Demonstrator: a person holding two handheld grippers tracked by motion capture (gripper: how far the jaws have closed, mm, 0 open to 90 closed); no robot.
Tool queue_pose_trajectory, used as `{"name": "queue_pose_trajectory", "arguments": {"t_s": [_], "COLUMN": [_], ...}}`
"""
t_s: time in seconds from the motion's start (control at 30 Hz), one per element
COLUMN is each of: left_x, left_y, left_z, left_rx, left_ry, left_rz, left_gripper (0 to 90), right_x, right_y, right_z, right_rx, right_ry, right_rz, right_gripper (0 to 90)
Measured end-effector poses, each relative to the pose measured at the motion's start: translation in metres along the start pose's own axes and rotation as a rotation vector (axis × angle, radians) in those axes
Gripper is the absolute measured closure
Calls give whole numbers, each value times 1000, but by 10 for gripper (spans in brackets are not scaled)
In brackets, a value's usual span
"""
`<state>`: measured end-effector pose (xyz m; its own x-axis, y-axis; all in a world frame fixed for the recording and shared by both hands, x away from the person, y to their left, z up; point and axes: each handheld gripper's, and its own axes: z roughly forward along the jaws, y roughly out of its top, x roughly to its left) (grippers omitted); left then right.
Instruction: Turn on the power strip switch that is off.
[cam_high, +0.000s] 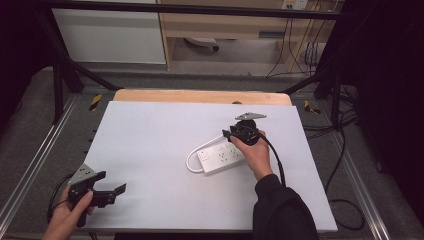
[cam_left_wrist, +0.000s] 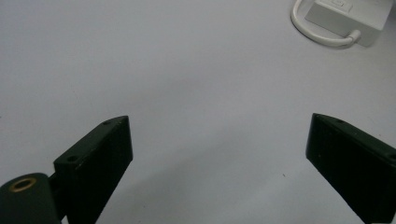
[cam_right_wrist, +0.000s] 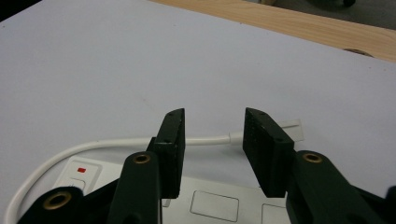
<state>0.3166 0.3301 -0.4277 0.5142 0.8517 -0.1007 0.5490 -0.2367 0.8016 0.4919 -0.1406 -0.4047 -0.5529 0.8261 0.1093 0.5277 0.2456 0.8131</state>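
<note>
— Power strip (cam_high: 221, 157): where is it seen?

— It is seen lying flat on the white board (cam_high: 150, 150), a bit right of the middle of the high view. It is white, and small square sockets can be made out on its top. In the right gripper view it (cam_right_wrist: 215, 205) is found at the bottom of the frame, with a little red mark by a switch at the lower left.

— And its cord?

— A white cord (cam_high: 192, 159) is seen looping out from the left end of the strip. In the left gripper view the cord (cam_left_wrist: 322, 35) and one end of the strip (cam_left_wrist: 348, 16) are seen at the upper right of the frame.

— How is the right gripper (cam_high: 235, 134) held?

— It is held in the right hand (cam_high: 257, 152), just above the far end of the strip. Its jaws are parted by a small gap, and nothing is pinched between them. The cord (cam_right_wrist: 116, 142) is seen past the gripper (cam_right_wrist: 212, 123).

— And the left gripper (cam_high: 112, 182)?

— It is held in the left hand (cam_high: 65, 217) at the lower left of the high view, well apart from the strip. In its own view the gripper (cam_left_wrist: 219, 126) is spread wide over bare board (cam_left_wrist: 187, 70).

— What is seen behind the board?

— A wooden table edge (cam_high: 200, 96) is seen at the far side.
</note>
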Motion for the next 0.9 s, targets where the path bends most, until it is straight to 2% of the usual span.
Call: {"name": "queue_pose_trajectory", "arguments": {"t_s": [0.27,0.6,0.9], "left_x": [0,0,0], "left_y": [0,0,0], "left_z": [0,0,0], "left_rx": [2,6,5], "left_ry": [-3,-2,3], "left_rz": [1,-1,-1], "left_gripper": [71,72,71], "right_x": [3,4,8], "right_y": [-2,-6,-9], "right_z": [3,6,10], "right_rx": [-10,-10,-4], "right_ry": [10,21,35], "right_rz": [-3,11,-15], "right_gripper": [698,745,812]}}
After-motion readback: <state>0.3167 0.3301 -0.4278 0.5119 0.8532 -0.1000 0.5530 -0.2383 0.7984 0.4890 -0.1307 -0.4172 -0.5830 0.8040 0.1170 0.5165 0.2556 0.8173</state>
